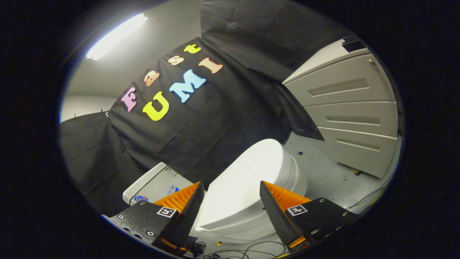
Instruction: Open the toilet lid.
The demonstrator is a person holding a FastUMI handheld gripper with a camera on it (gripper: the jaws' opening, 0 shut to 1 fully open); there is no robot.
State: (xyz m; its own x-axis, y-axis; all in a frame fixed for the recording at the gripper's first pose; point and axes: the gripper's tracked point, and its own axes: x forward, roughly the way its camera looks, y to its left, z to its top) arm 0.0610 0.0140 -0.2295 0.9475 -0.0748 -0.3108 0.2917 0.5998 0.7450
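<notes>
Gripper (231, 189) fingers stand spread wide apart above a white toilet, grasping nothing, with open space between their black, ridged inner faces. Orange ribbed backing shows behind each fingertip, and a small square marker sits on each black finger base. The toilet lid (248, 180) lies closed, flat on the seat, and fills the gap between the two fingers and stretches on just beyond them; neither finger touches it, as far as the view lets one judge. The toilet's bowl (300, 180) curves down under the far end of the lid. The white cistern (154, 183), bearing a few stickers, sits beside the left finger, against the booth's black cloth wall (215, 118). Off to the right, past the toilet, a pale grey cabinet (354, 111) with three recessed drawer handles stands on a grey floor (323, 169) that is marked with small specks. Thin cables (248, 248) trail across the floor near the base of the fingers. Overhead, to the left, a bright strip light (116, 36) glows on a light grey ceiling.
</notes>
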